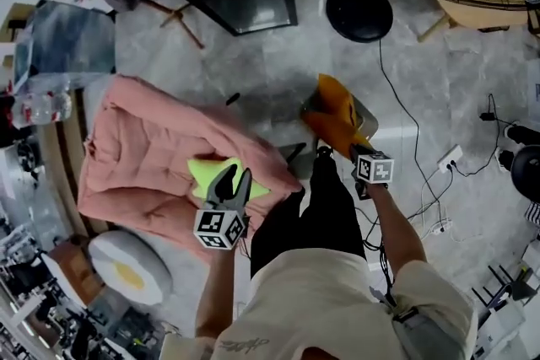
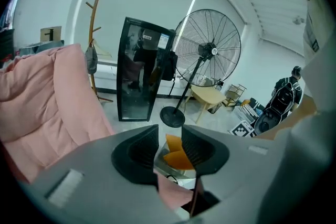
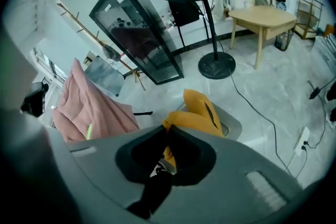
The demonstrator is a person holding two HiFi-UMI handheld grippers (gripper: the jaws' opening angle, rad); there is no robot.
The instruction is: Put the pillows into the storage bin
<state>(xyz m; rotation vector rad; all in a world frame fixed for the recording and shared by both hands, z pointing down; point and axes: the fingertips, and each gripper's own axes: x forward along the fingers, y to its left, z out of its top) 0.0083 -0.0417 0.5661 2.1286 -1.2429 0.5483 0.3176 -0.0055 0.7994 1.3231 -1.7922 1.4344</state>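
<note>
right gripper (image 3: 168, 136) jaws pinched shut on the near edge of a plump orange fabric pillow (image 3: 202, 113), its far end over the grey plastic storage bin (image 3: 234, 124), left gripper (image 1: 234, 177) jaws apart and empty, above a yellow-green star-shaped pillow (image 1: 205, 174) on a pink quilt (image 1: 135, 147)

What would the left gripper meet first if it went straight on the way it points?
Probably the orange pillow, which shows between the open jaws of the left gripper in its view. The pink quilt lies close below that line; depth is unclear.
</note>
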